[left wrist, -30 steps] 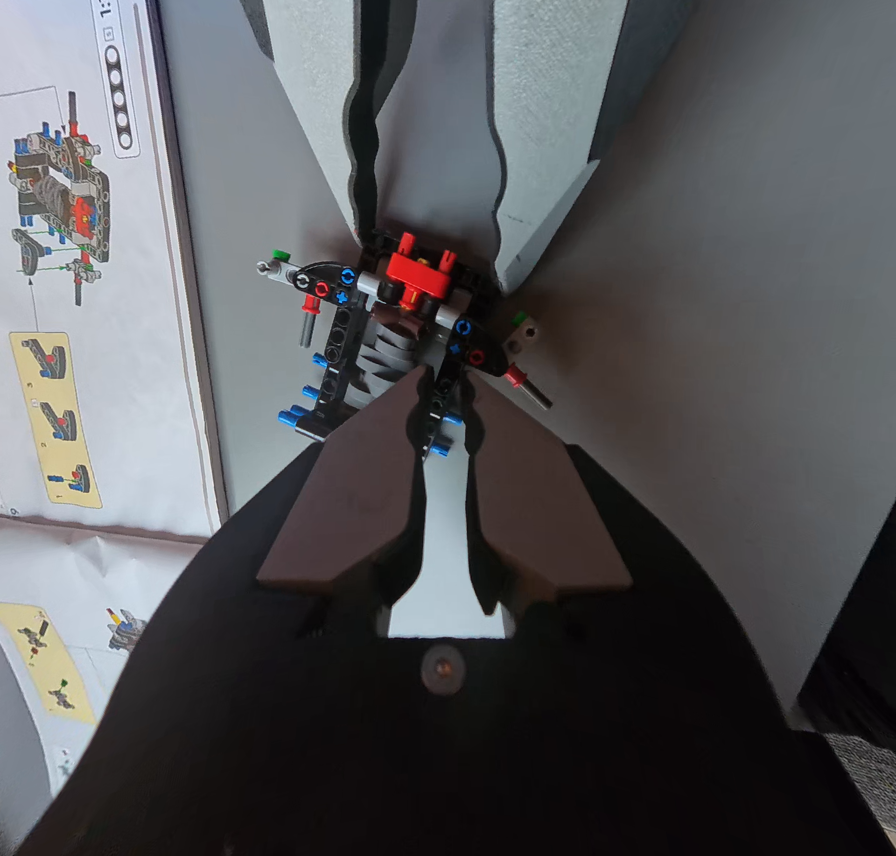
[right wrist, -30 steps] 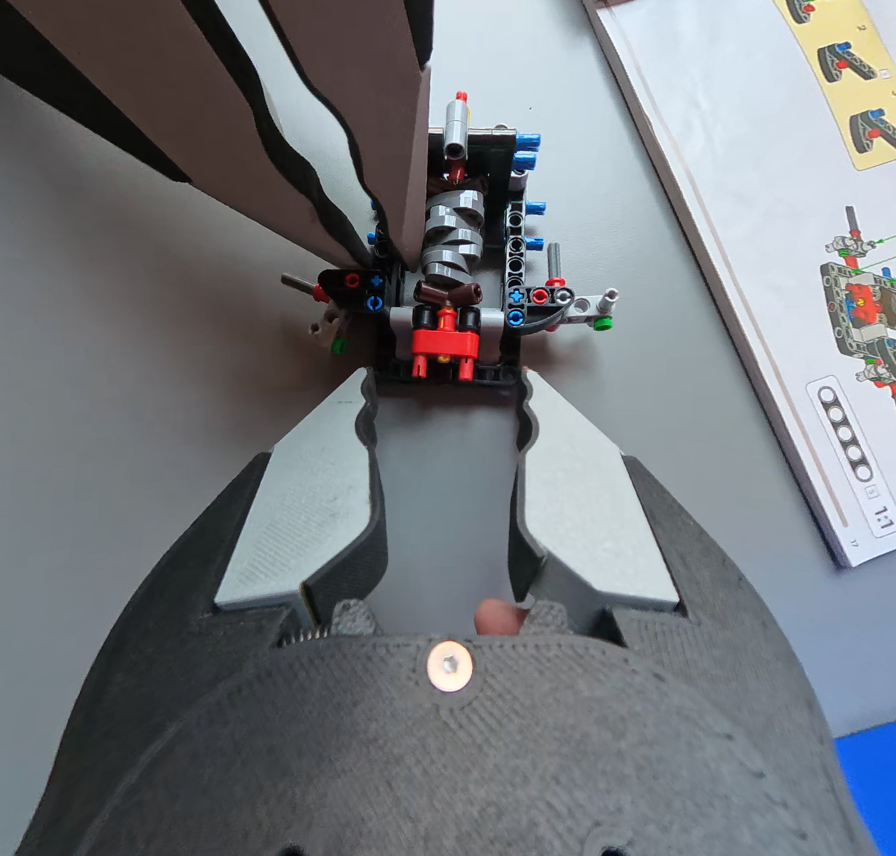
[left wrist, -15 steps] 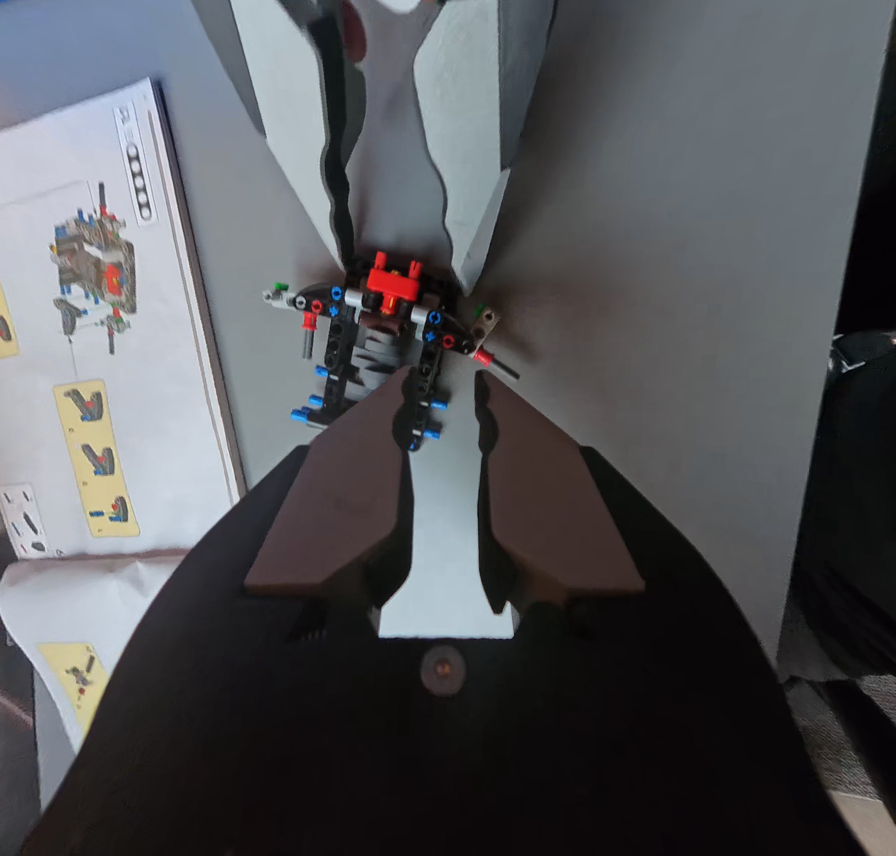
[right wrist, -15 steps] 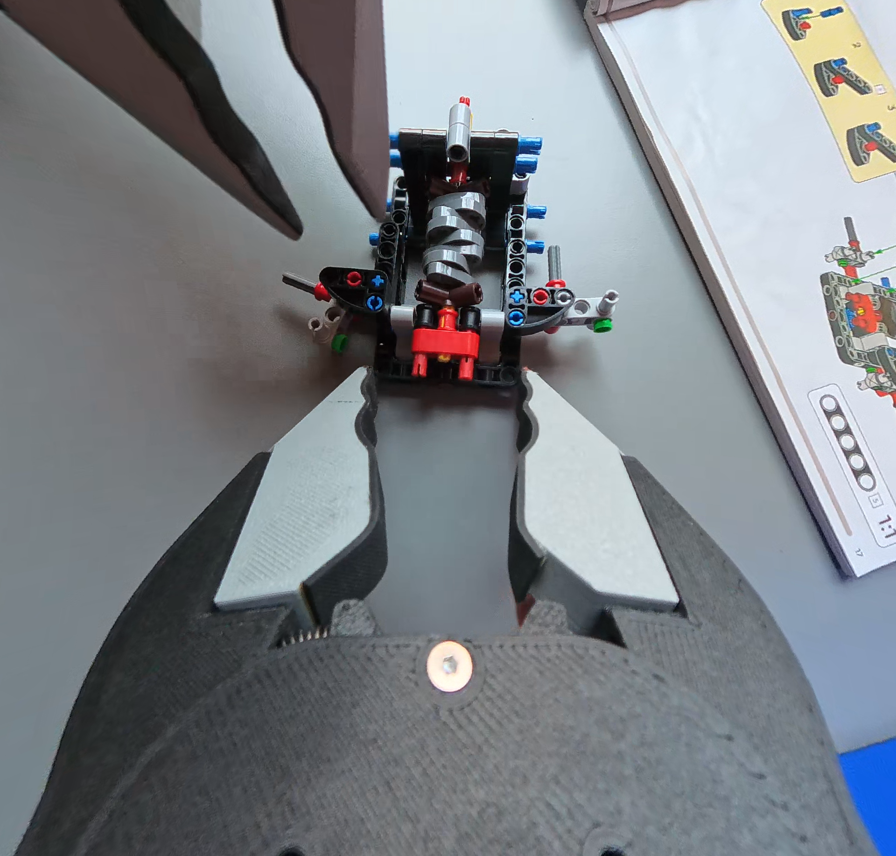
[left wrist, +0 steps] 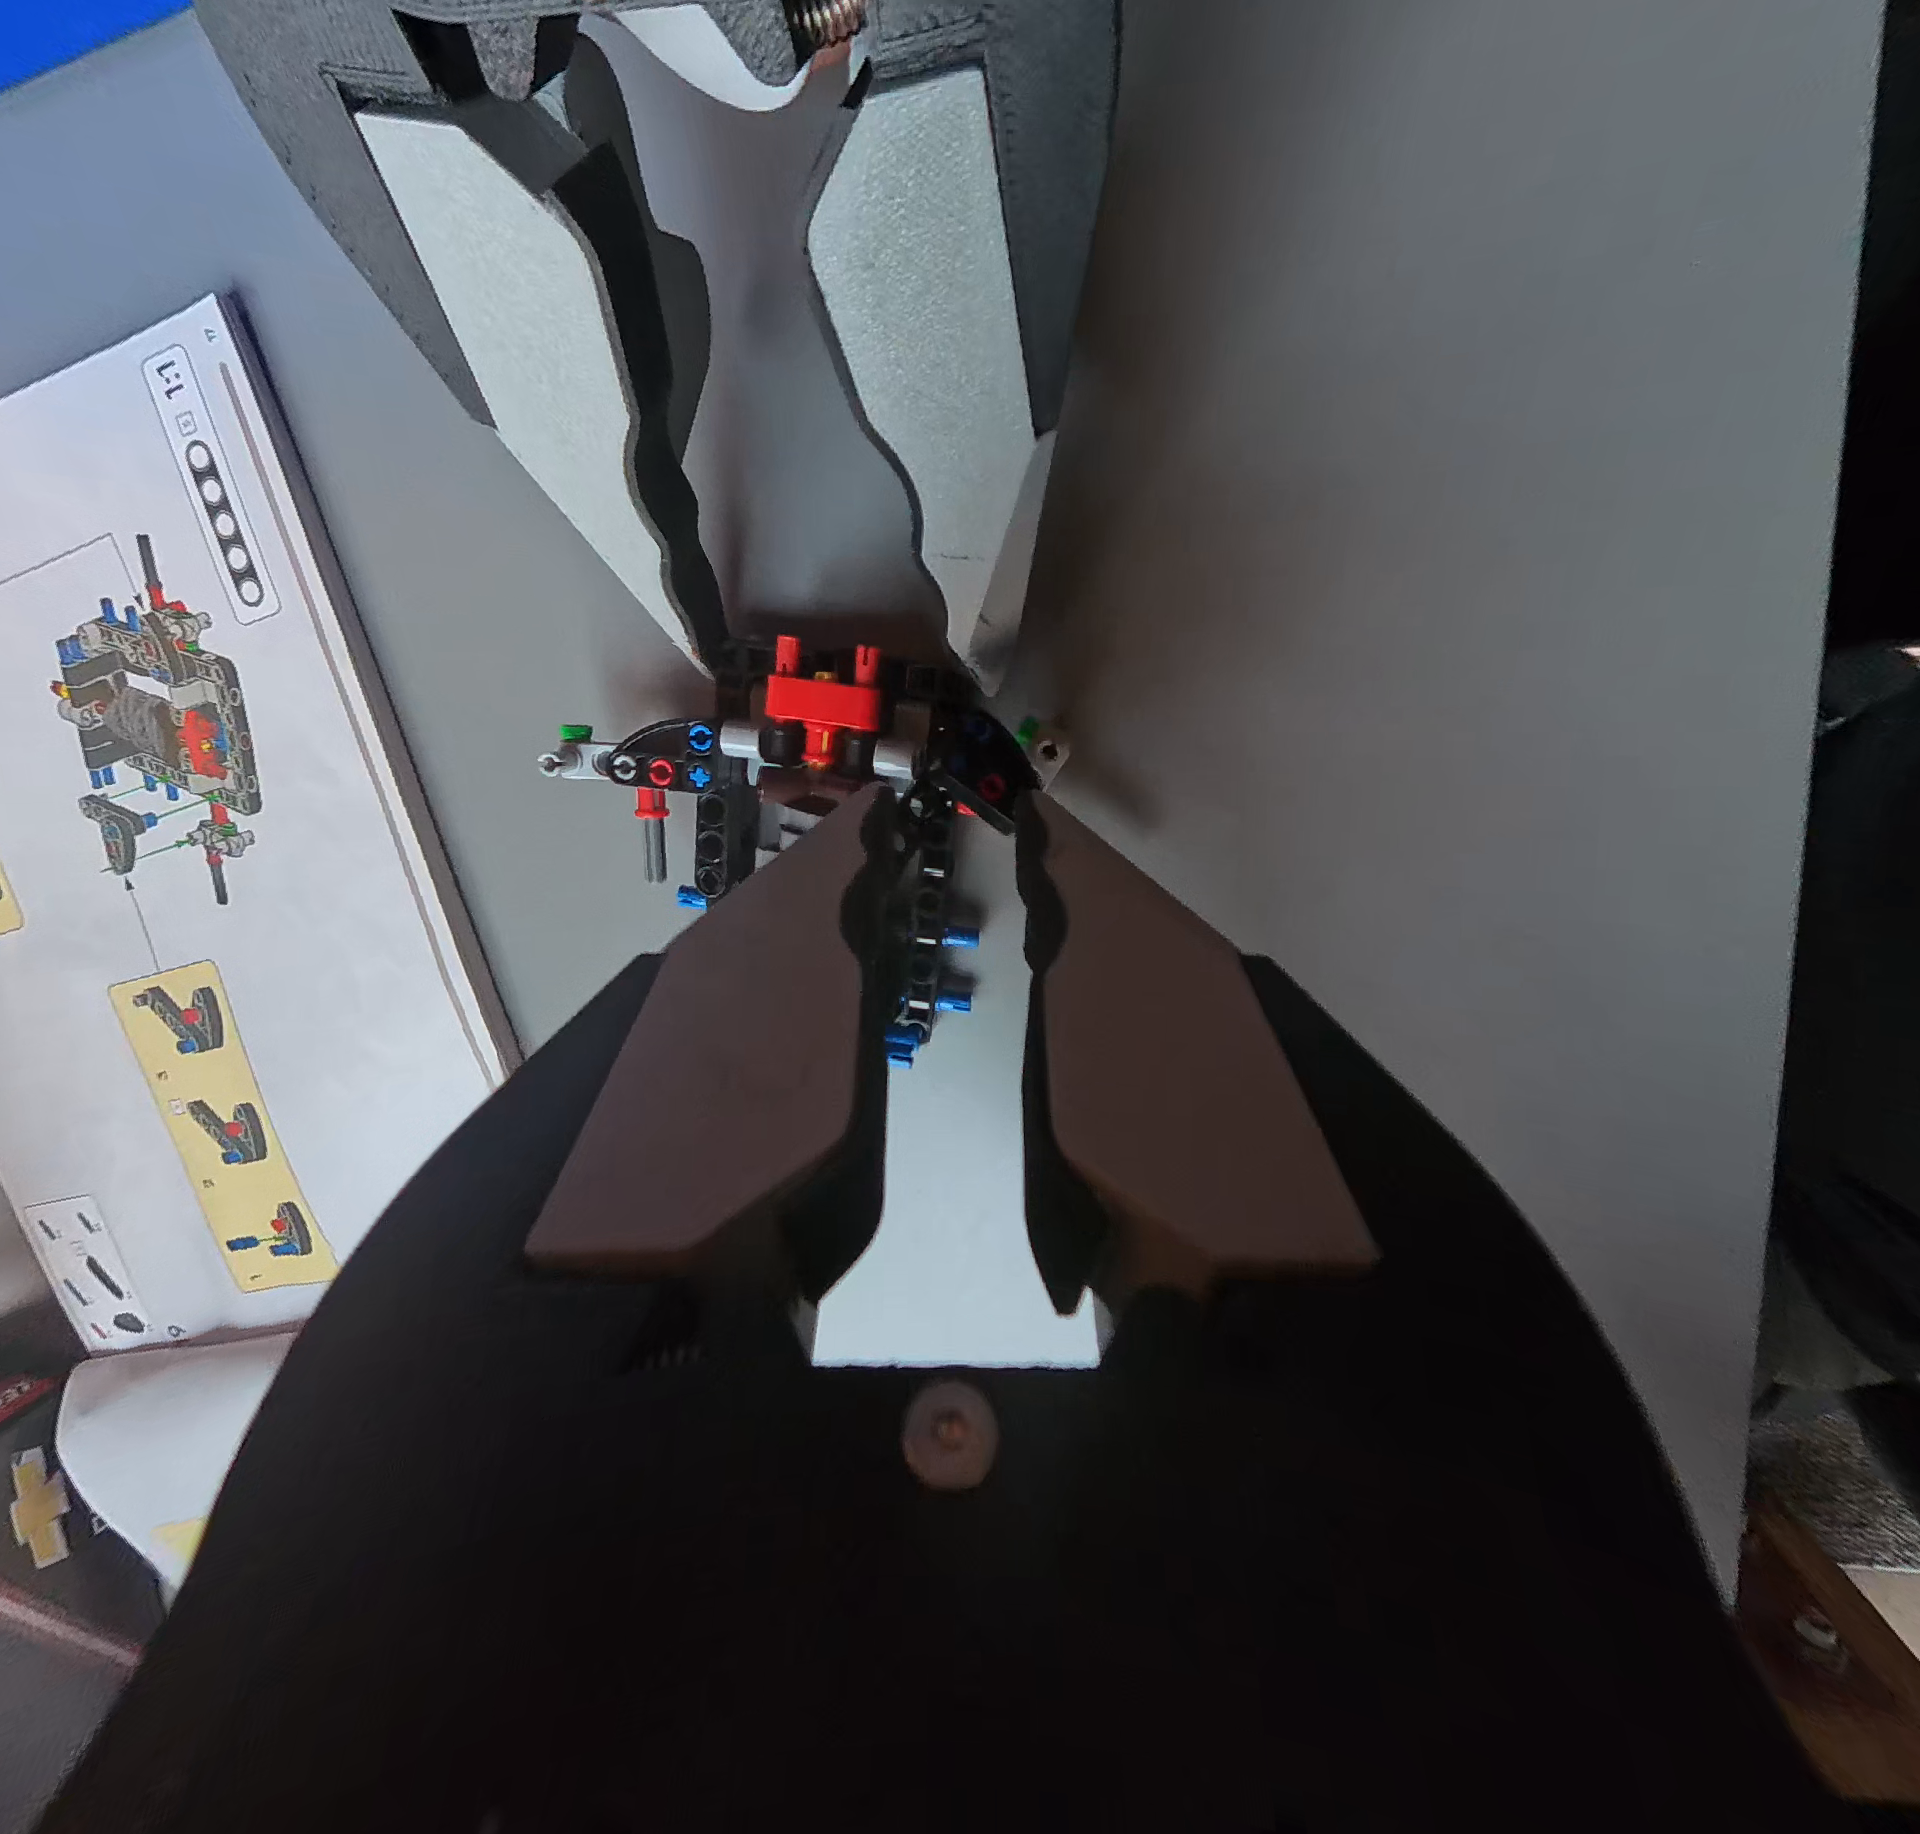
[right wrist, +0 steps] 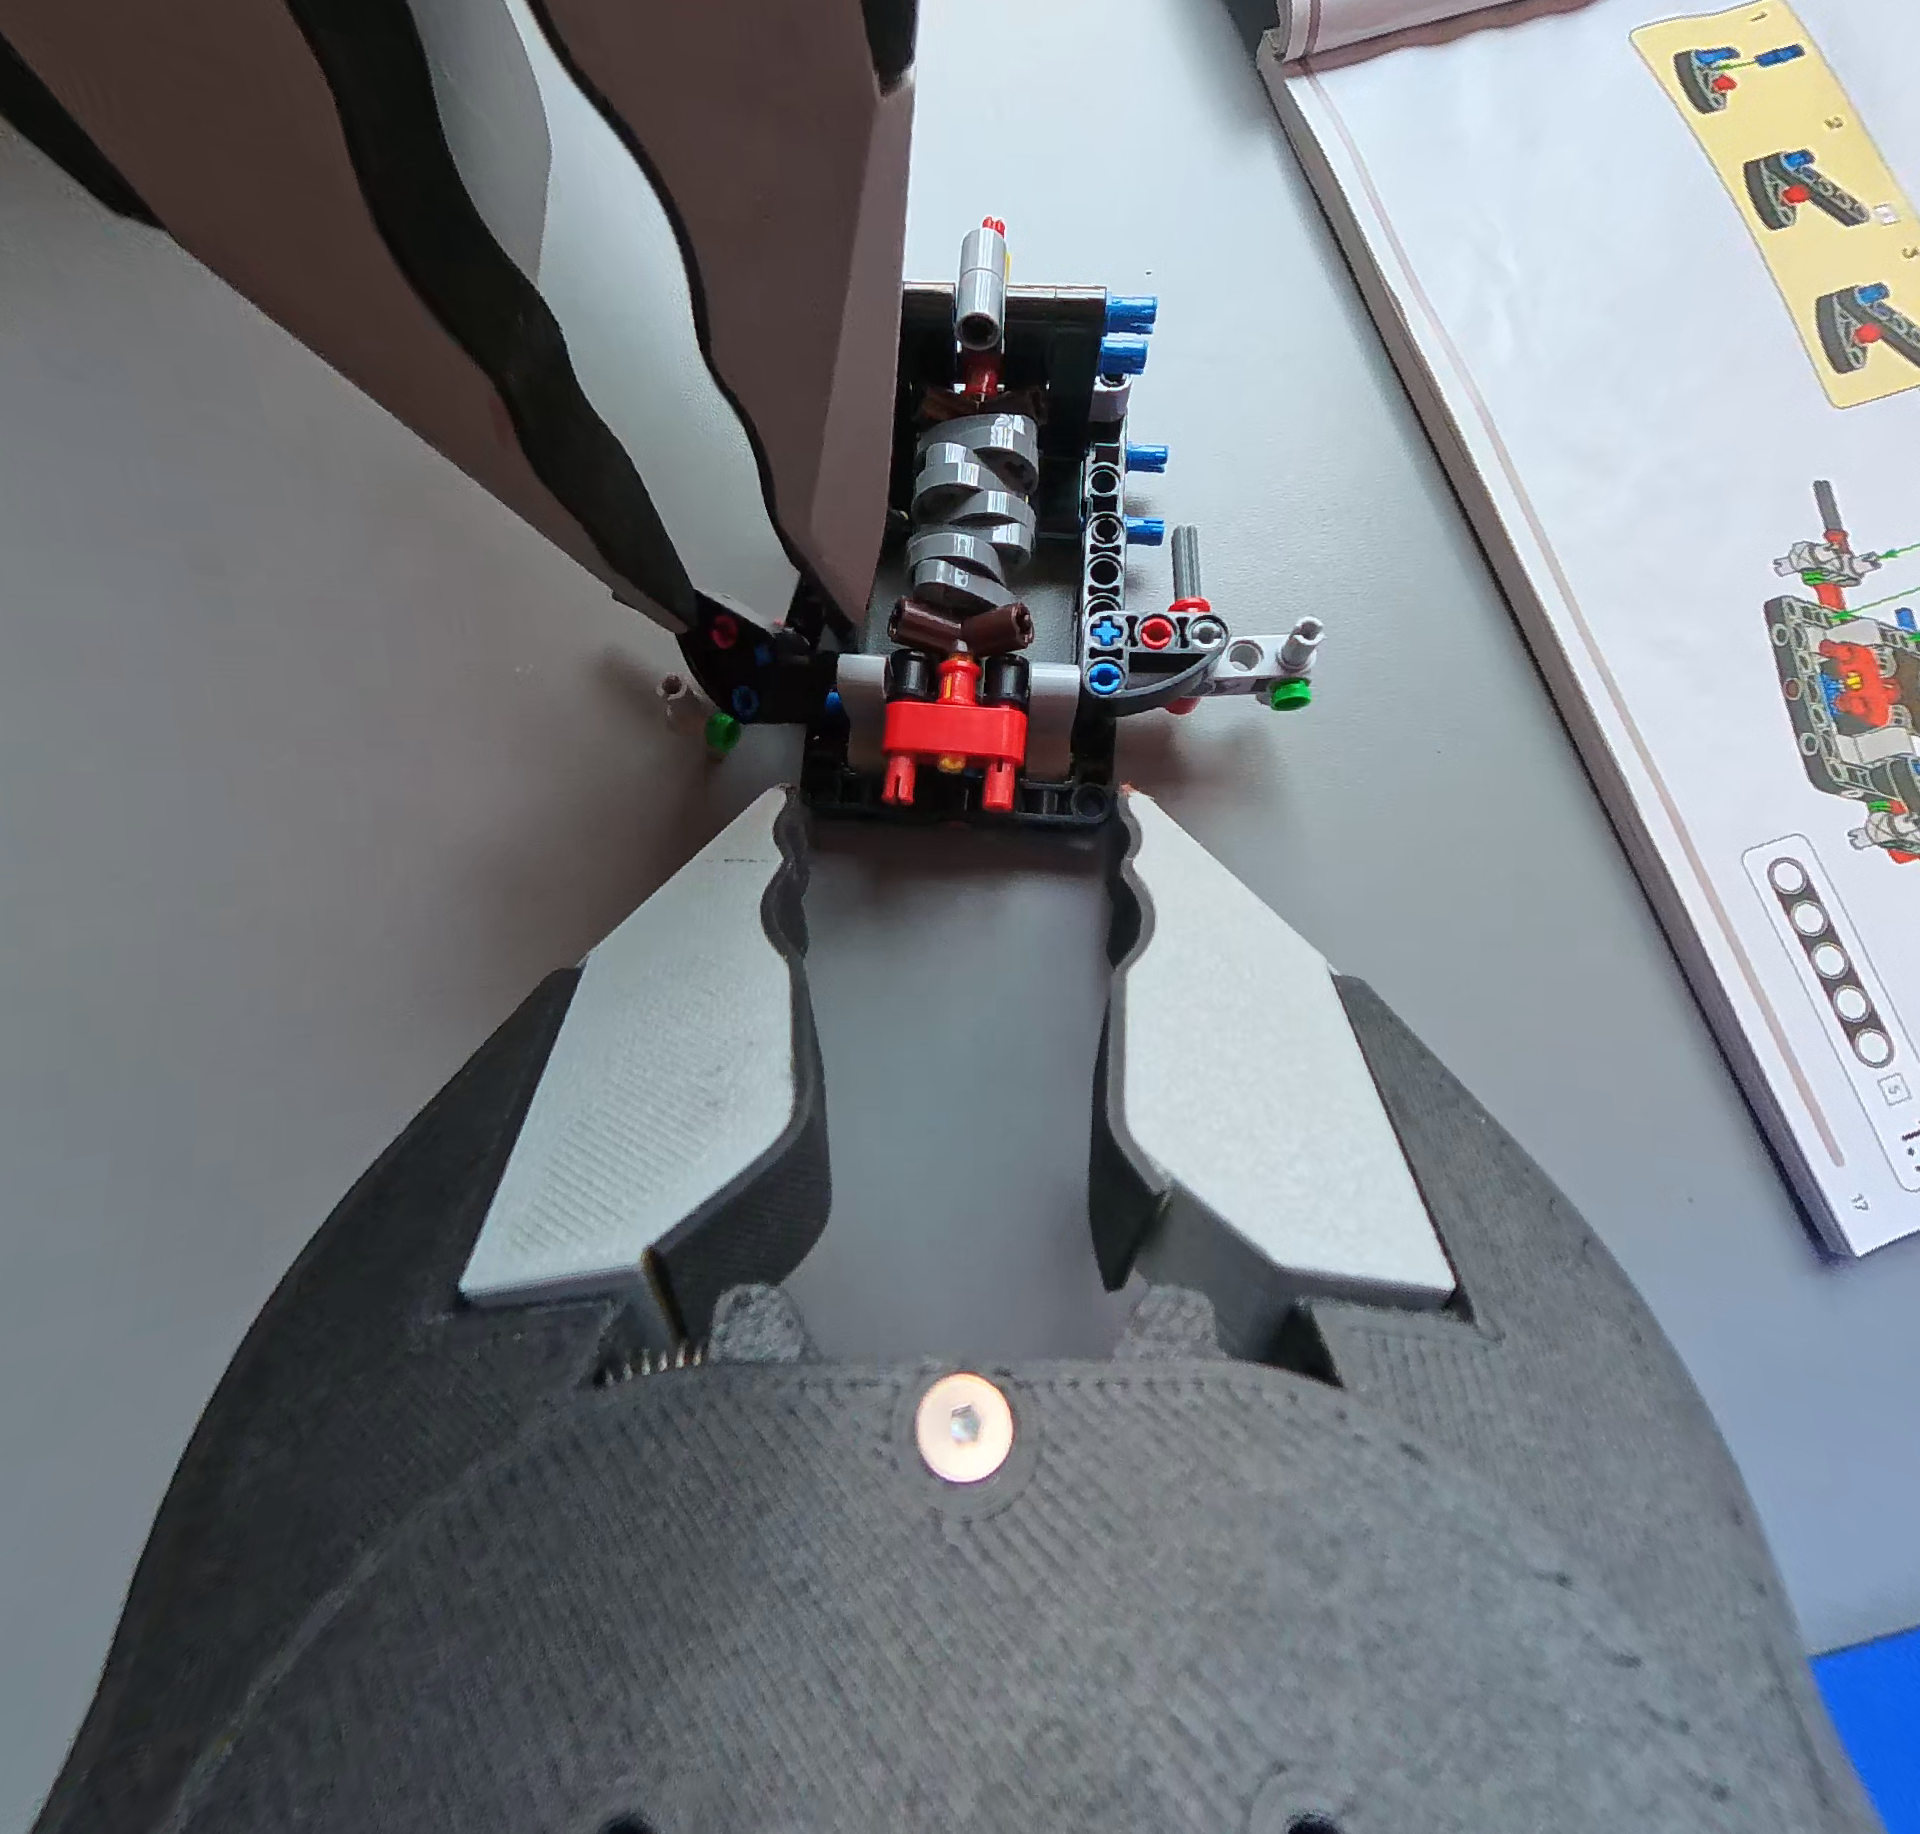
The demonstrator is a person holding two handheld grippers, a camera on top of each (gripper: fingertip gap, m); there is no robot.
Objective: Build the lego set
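Observation:
The lego frame [right wrist: 1103,537] is a black rectangle with grey worm gears and a red piece [left wrist: 821,709], lying on the grey table. My right gripper [right wrist: 954,802] has grey fingers whose tips clamp the near end corners of the frame; it also shows in the left wrist view [left wrist: 847,657]. My left gripper [left wrist: 951,802] has brown fingers and is open. It straddles the frame's side beam with blue pins. In the right wrist view, the left gripper [right wrist: 758,610] has its outer tip on the black curved side piece [right wrist: 743,683]. A matching side piece [right wrist: 1153,662] sits on the other side.
An open instruction booklet [left wrist: 208,745] lies beside the frame, also in the right wrist view [right wrist: 1610,434]. The table's edge [left wrist: 1818,849] runs along the other side. A blue surface [right wrist: 1870,1701] lies beyond the table corner. A dark box [left wrist: 42,1472] sits under the booklet's corner. Some 5 centimetres of space lies between my two pairs of fingers.
My left gripper drew back from the frame, then came forward again over the side beam. The black curved side piece under its tip has tilted. The right gripper has stayed put.

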